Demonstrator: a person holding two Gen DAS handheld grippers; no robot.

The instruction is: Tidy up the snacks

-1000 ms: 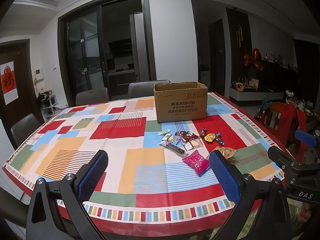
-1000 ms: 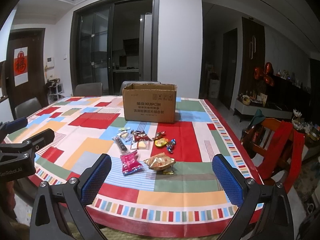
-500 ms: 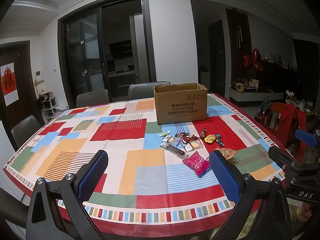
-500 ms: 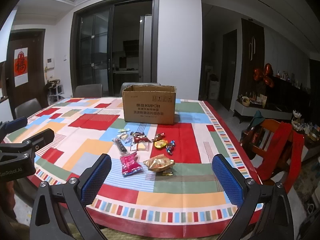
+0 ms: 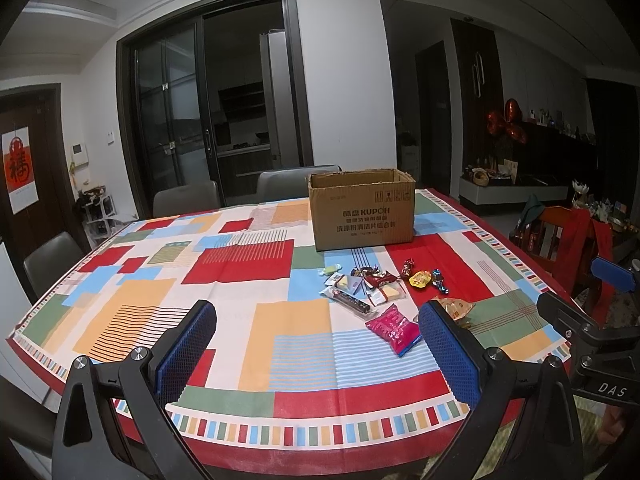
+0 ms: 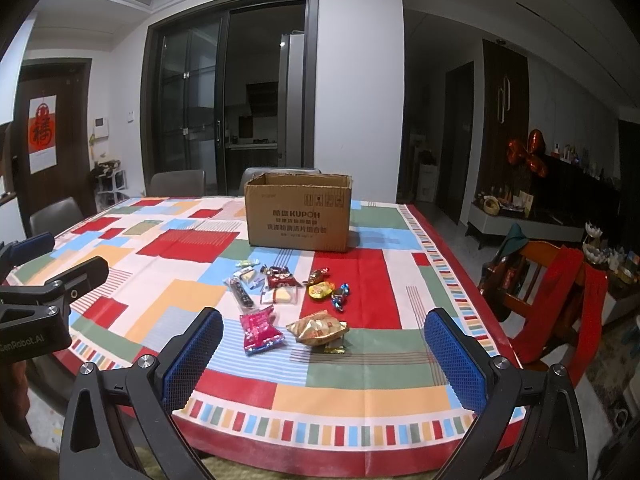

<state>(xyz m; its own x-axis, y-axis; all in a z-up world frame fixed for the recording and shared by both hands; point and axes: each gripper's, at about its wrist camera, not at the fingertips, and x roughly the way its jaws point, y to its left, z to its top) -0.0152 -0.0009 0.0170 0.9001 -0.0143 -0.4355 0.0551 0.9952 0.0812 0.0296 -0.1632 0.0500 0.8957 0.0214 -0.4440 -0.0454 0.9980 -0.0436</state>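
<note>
Cardboard box [image 6: 298,214] open-topped, inside unseen; snacks [image 6: 280,292] on tablecloth [image 6: 360,392]; left gripper [image 5: 316,354], right gripper [image 6: 324,358] released.

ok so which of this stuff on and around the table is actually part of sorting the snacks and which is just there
Part of the job:
cardboard box
pink packet
gold packet
black bar
foil-wrapped candies
left gripper, open
right gripper, open

Just there:
patterned tablecloth
grey chairs
wooden chair
red balloons
</note>
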